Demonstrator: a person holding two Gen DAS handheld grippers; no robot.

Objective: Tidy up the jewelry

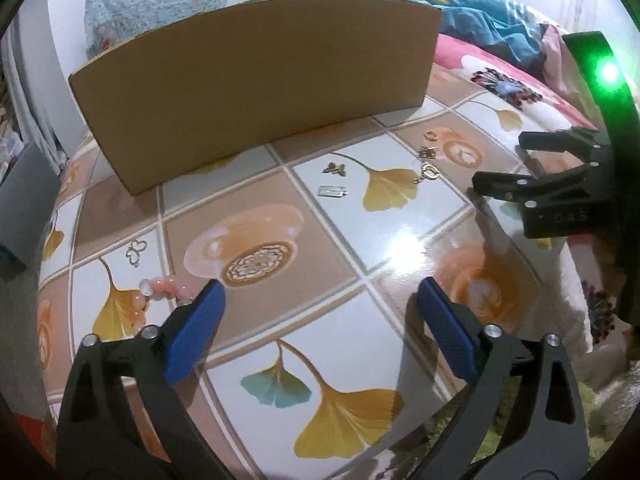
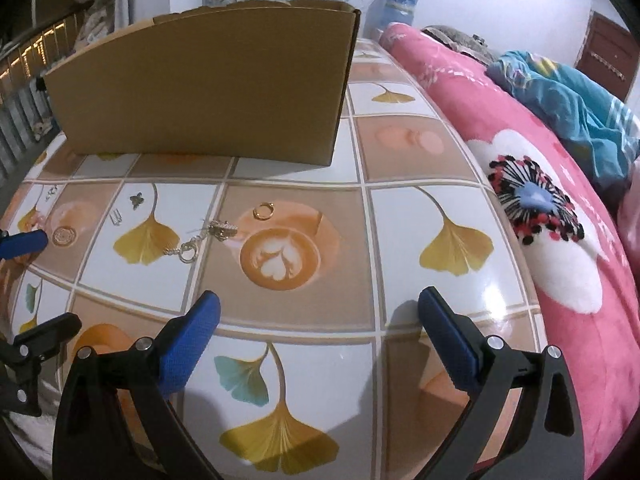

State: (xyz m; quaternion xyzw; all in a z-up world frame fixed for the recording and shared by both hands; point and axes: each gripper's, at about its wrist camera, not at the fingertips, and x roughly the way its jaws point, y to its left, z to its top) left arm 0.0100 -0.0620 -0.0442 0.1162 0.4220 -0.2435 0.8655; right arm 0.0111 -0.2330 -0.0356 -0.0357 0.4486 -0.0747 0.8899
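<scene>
While both grippers hover with jaws spread wide and empty, the jewelry lies loose on the table (image 2: 400,240) in front of the cardboard box (image 2: 208,92). Nearest the box's right end is a gold ring (image 2: 264,211); just beside it a small clasp piece (image 2: 221,229) and a chain with a ring end (image 2: 185,251). Further left lie a butterfly charm (image 2: 137,200), a silver bar pendant (image 1: 332,191), a looped silver piece (image 1: 135,251) and a pink bead bracelet (image 1: 158,300), which sits against the left gripper (image 1: 320,292).

All pieces appear light, small and likely slippery on the glossy cloth. Pinch the ring across its band; take the chain at its ring end. The right gripper (image 2: 316,304) has unobstructed access; only the box wall must be cleared.
</scene>
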